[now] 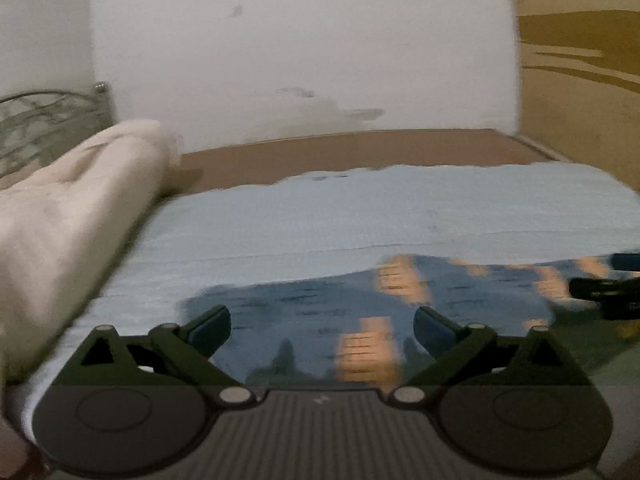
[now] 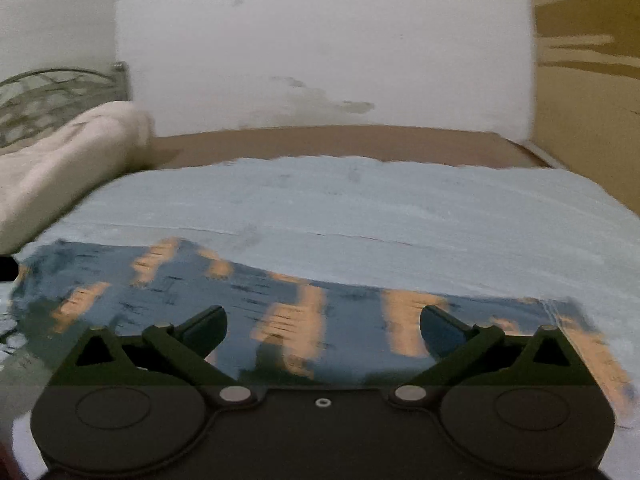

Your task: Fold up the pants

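Dark blue pants with orange-tan patches (image 1: 340, 312) lie flat on a light blue sheet (image 1: 360, 216). They also show in the right wrist view (image 2: 240, 300), spread from left to right. My left gripper (image 1: 322, 326) is open, hovering just above the near edge of the pants, with nothing between its fingers. My right gripper (image 2: 323, 326) is open too, over the pants, and empty. Part of the right gripper shows at the right edge of the left wrist view (image 1: 608, 294). Both views are motion-blurred.
A rolled cream blanket (image 1: 68, 208) lies along the left side of the bed, also in the right wrist view (image 2: 68, 164). A metal headboard (image 1: 44, 120) stands behind it. A white wall (image 1: 300, 52) and brown bed edge (image 1: 360, 148) lie ahead.
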Demonstrator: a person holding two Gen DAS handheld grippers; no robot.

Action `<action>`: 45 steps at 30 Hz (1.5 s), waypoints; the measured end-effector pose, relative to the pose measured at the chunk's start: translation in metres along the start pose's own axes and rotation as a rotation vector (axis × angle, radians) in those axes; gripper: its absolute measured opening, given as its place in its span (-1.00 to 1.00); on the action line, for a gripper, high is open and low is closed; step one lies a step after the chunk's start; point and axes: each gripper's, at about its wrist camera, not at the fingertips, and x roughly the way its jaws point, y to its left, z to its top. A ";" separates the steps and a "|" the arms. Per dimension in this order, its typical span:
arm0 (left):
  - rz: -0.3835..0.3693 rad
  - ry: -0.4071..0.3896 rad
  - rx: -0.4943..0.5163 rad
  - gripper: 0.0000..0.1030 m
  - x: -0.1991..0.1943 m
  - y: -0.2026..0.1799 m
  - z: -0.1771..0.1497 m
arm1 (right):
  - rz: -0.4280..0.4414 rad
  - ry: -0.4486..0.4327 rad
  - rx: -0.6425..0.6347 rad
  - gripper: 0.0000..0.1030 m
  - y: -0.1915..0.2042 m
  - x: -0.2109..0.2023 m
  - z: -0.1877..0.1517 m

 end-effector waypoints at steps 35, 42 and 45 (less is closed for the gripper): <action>-0.113 0.165 -0.385 -0.69 0.083 0.157 -0.035 | 0.127 0.083 -0.150 0.99 0.142 0.092 0.023; -0.092 0.219 -0.406 -0.68 0.099 0.156 -0.049 | 0.179 0.111 -0.226 0.99 0.159 0.127 0.036; -0.087 0.221 -0.400 -0.68 0.100 0.154 -0.049 | 0.158 0.141 -0.271 0.98 0.164 0.155 0.045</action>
